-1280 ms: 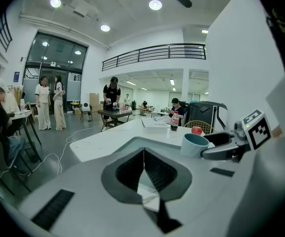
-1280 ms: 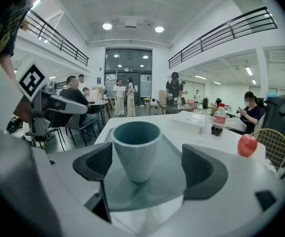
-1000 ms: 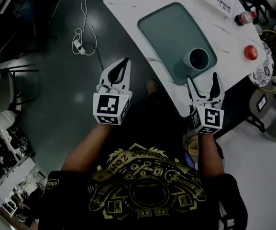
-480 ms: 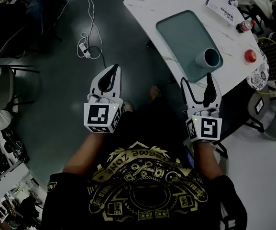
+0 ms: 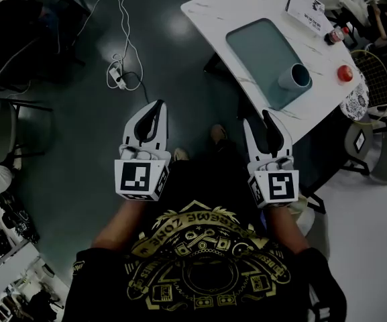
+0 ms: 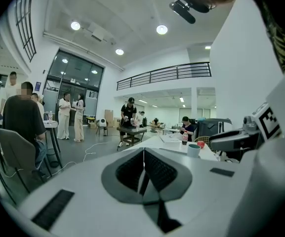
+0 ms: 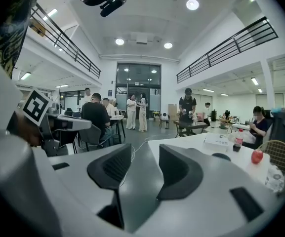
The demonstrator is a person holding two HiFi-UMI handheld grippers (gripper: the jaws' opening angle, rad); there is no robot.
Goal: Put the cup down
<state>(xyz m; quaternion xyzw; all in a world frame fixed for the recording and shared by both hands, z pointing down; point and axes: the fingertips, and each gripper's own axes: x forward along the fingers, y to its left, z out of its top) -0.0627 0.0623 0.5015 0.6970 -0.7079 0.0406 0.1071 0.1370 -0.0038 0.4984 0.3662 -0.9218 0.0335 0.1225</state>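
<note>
The cup (image 5: 294,76) stands on the teal tray (image 5: 260,42) on the table (image 5: 227,9), and both claws have drawn back, the empty right claw (image 5: 257,117) part-open and just narrowing, the left claw (image 5: 155,104) closed, so the task looks done.

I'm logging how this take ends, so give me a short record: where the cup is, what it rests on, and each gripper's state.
cup: stands on the tray, at the corner nearest the person
tray: teal, lies on the white table
left gripper: shut, empty, off the table
right gripper: jaws apart, just been closing, nothing between them, clear of the cup
task: cup set down, neither gripper touches it
</note>
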